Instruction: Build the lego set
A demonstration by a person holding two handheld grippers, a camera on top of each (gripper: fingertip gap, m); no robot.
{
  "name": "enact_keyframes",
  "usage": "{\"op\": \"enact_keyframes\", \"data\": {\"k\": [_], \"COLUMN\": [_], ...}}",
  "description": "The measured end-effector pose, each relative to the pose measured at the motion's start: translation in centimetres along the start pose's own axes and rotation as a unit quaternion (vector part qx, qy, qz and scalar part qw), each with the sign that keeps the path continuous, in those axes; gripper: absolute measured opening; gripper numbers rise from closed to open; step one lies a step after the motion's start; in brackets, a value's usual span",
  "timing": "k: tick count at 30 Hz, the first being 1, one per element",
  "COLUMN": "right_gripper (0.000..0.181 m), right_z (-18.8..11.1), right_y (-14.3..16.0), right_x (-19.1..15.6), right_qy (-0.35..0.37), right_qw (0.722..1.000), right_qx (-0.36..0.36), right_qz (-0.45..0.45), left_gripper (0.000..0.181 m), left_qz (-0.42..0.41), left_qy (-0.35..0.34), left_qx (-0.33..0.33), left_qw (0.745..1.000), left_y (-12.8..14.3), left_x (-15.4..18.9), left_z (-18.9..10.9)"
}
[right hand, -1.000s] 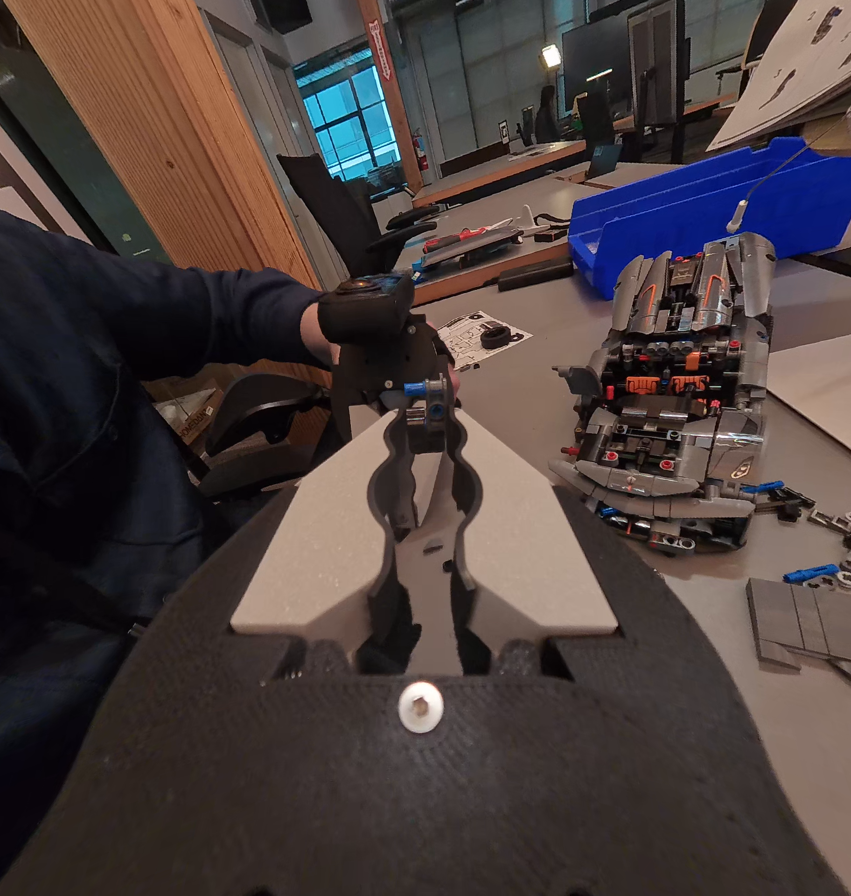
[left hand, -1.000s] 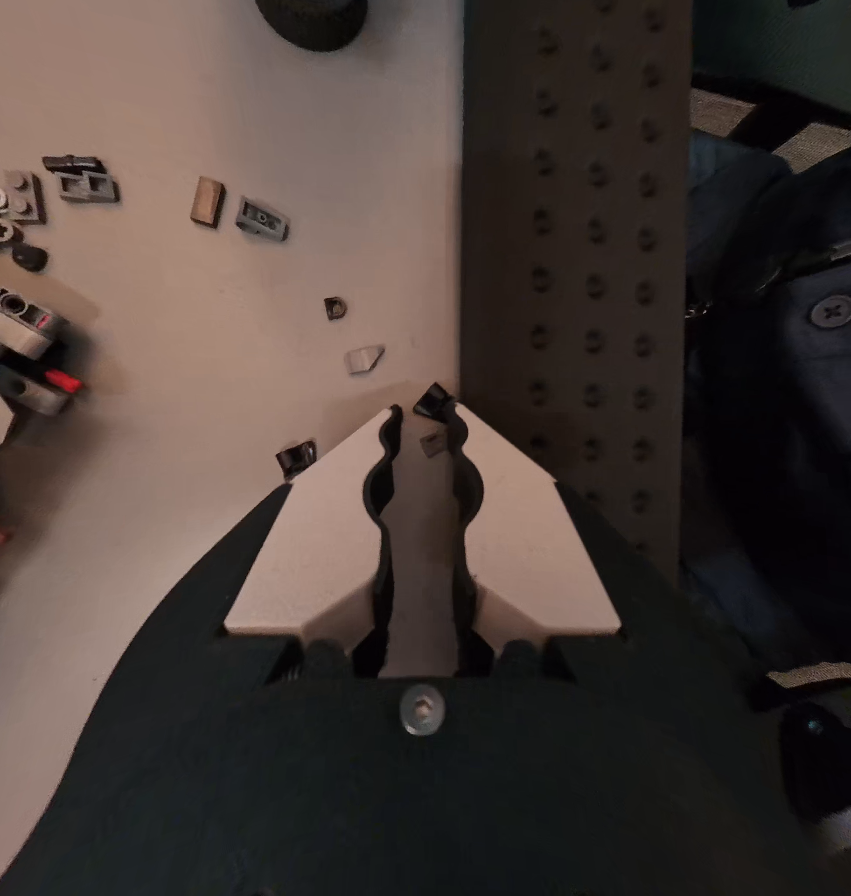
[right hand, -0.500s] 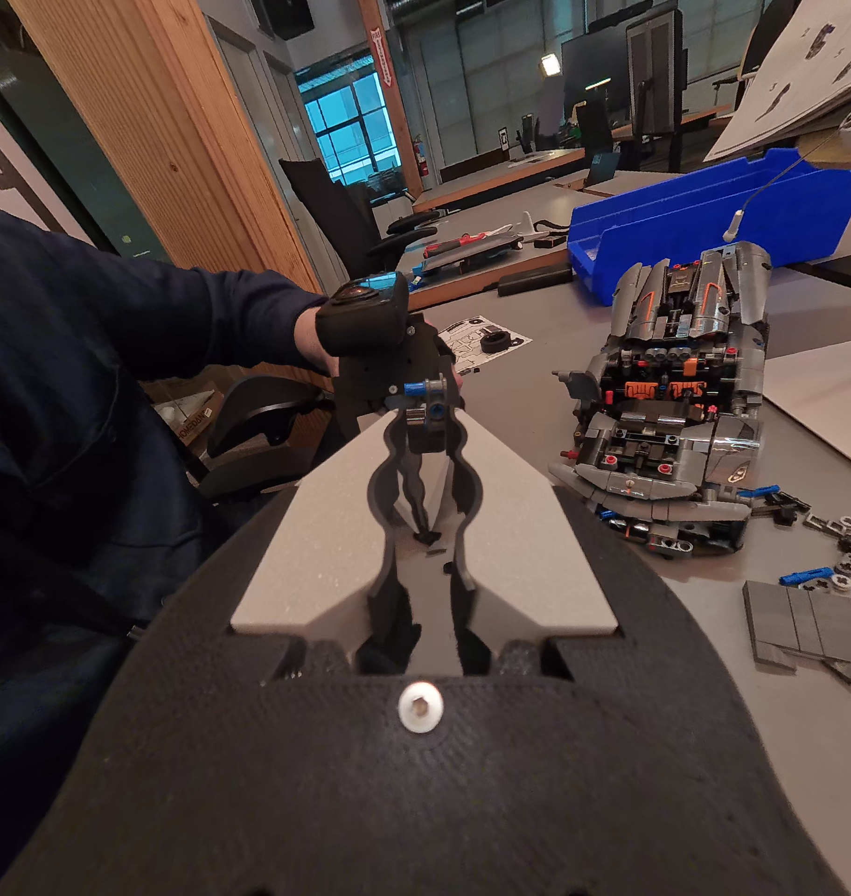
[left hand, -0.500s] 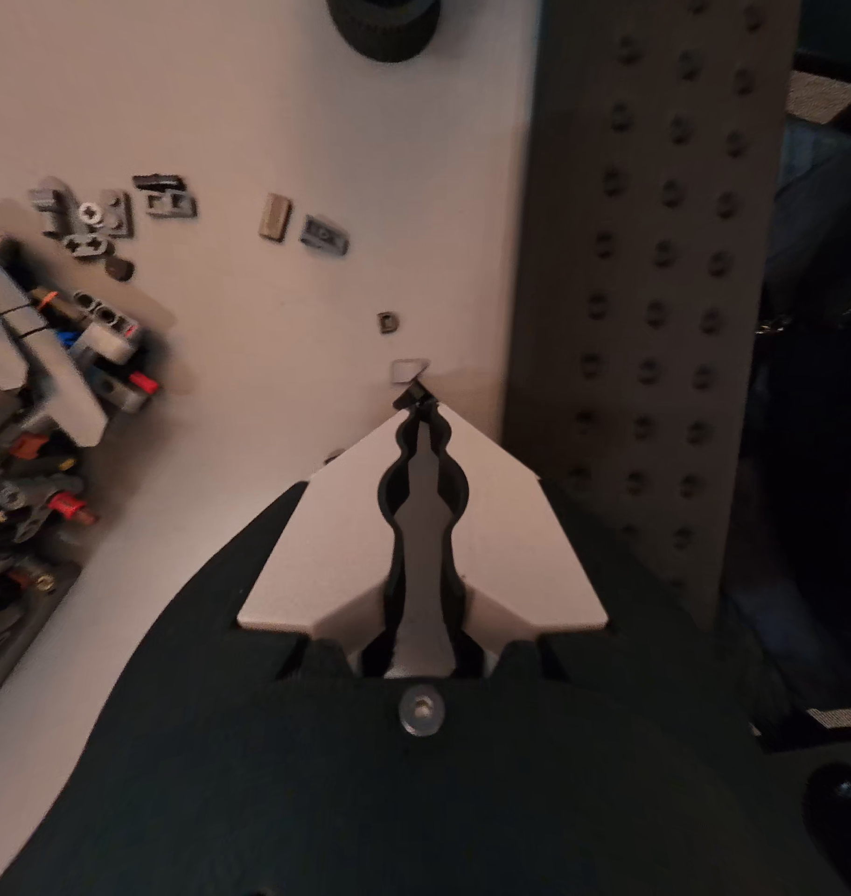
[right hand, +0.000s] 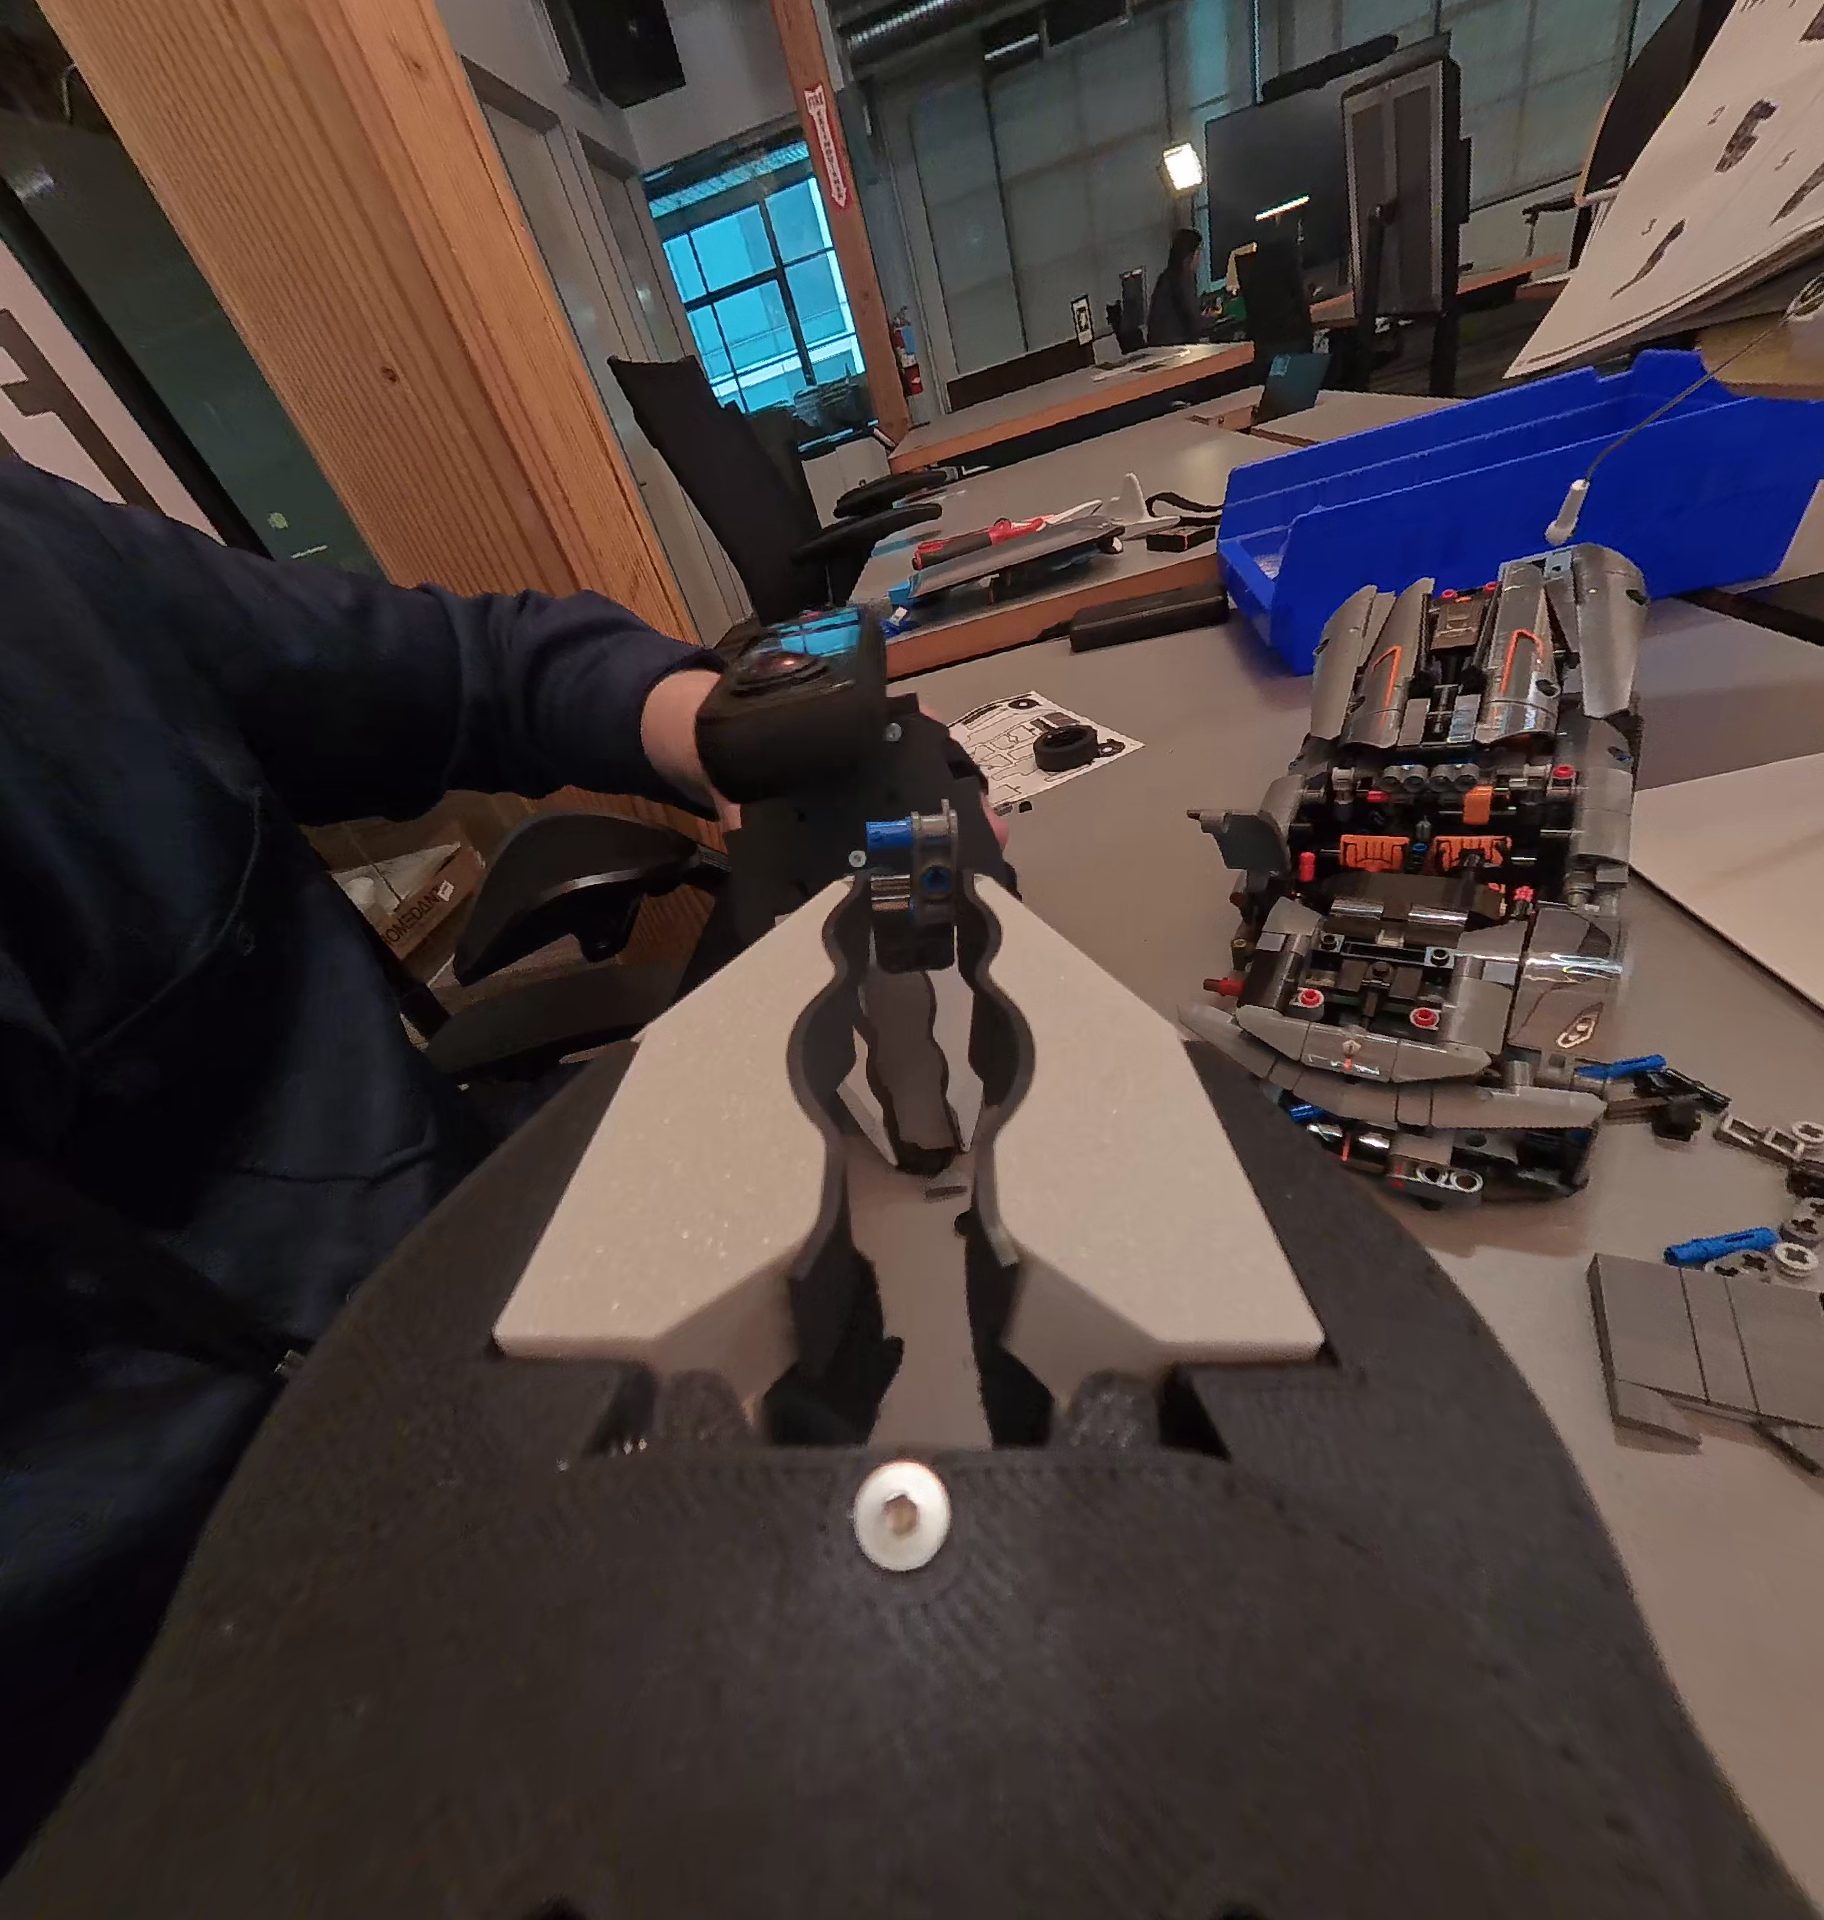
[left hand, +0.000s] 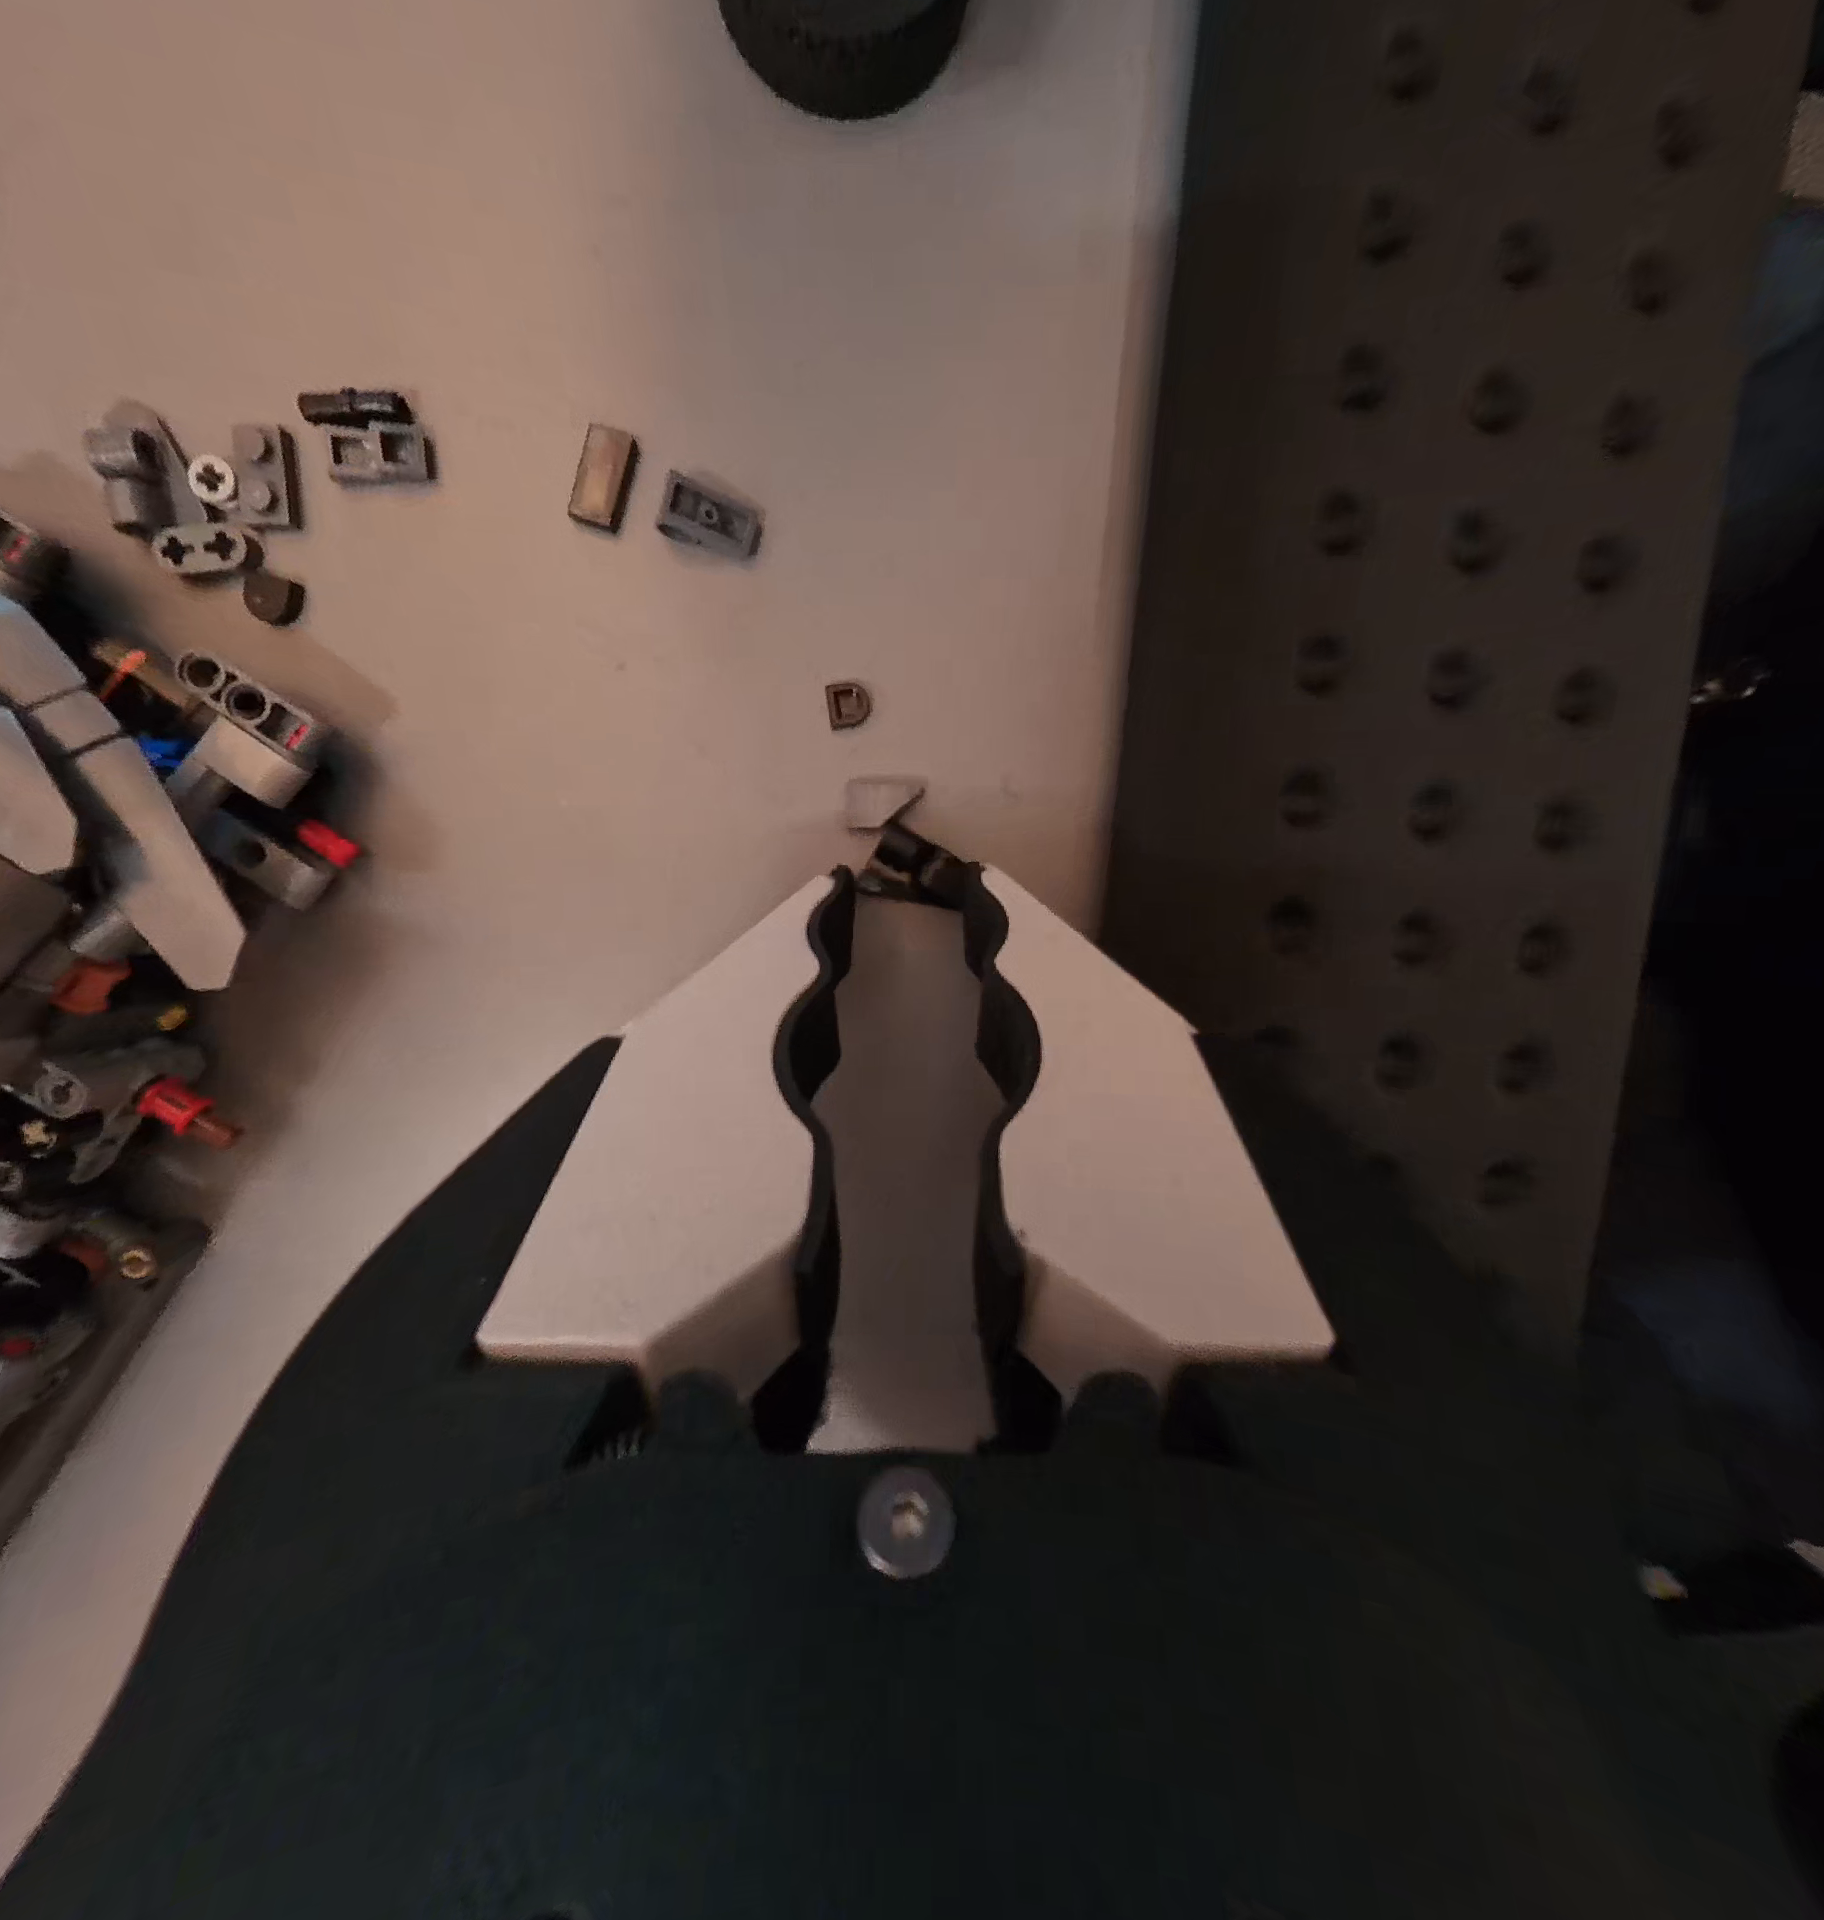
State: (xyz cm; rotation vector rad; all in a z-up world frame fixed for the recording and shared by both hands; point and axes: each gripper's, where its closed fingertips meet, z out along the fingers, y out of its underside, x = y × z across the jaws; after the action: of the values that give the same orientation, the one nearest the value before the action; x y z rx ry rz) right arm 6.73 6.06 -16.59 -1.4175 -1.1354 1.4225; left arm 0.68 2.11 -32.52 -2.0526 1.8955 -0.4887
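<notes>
Now the left gripper (left hand: 908, 881) pinches a small black lego piece (left hand: 906, 858) at its tips, just beside the pale wedge tile (left hand: 877, 802) on the table (left hand: 596, 260). Meanwhile the right gripper (right hand: 910, 902) clamps a dark grey lego sub-assembly with blue pins (right hand: 913, 899), left of the grey lego car (right hand: 1448, 883).

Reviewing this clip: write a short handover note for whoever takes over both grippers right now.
Left gripper: fingers closed on a small black piece, low over the table near its front edge.
Right gripper: holds a small dark sub-assembly with blue pins in the air, clear of the table.
Car model: largely built, on the table ahead and to the right of the right gripper; loose parts lie beside it, grey panels nearer.
Done: both pieces gripped.
Left: probably joining the black piece to the sub-assembly, then fitting that to the car.
</notes>
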Motion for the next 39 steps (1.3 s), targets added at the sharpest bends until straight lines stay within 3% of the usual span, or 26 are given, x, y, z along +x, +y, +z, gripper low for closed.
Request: {"op": "enact_keyframes", "data": {"k": [2,7,15,24,33,39], "right_gripper": [0.014,0.014,0.014,0.013,0.014,0.014], "right_z": [-0.1,-0.2,-0.4,-0.4,0.1,0.7], "right_y": [0.0,-0.1,-0.1,-0.1,0.6,0.7], "right_x": [0.0,-0.1,-0.1,-0.1,0.1,0.3], "right_qy": [0.0,0.0,0.001,0.003,0.009,0.009], "right_qw": [1.0,1.0,1.0,1.0,1.0,1.0], "right_qx": [0.001,0.003,0.005,0.003,-0.013,-0.003], "right_qz": [0.0,-0.001,-0.002,-0.002,-0.006,0.007], "left_gripper": [0.015,0.029,0.023,0.018,0.018,0.018], "left_qz": [0.016,0.04,0.13,0.112,0.094,0.12], "left_qy": [-0.002,0.029,0.035,0.03,-0.07,-0.209], "left_qx": [0.018,0.036,0.028,0.033,0.103,0.133], "left_qw": [1.0,0.998,0.99,0.993,0.988,0.961], "left_y": [-0.4,-0.7,-0.5,-0.7,-1.7,-3.1], "left_x": [0.3,1.4,1.6,1.4,-1.1,-3.9], "left_z": [-0.3,-0.3,0.2,0.4,-1.7,-5.6]}}
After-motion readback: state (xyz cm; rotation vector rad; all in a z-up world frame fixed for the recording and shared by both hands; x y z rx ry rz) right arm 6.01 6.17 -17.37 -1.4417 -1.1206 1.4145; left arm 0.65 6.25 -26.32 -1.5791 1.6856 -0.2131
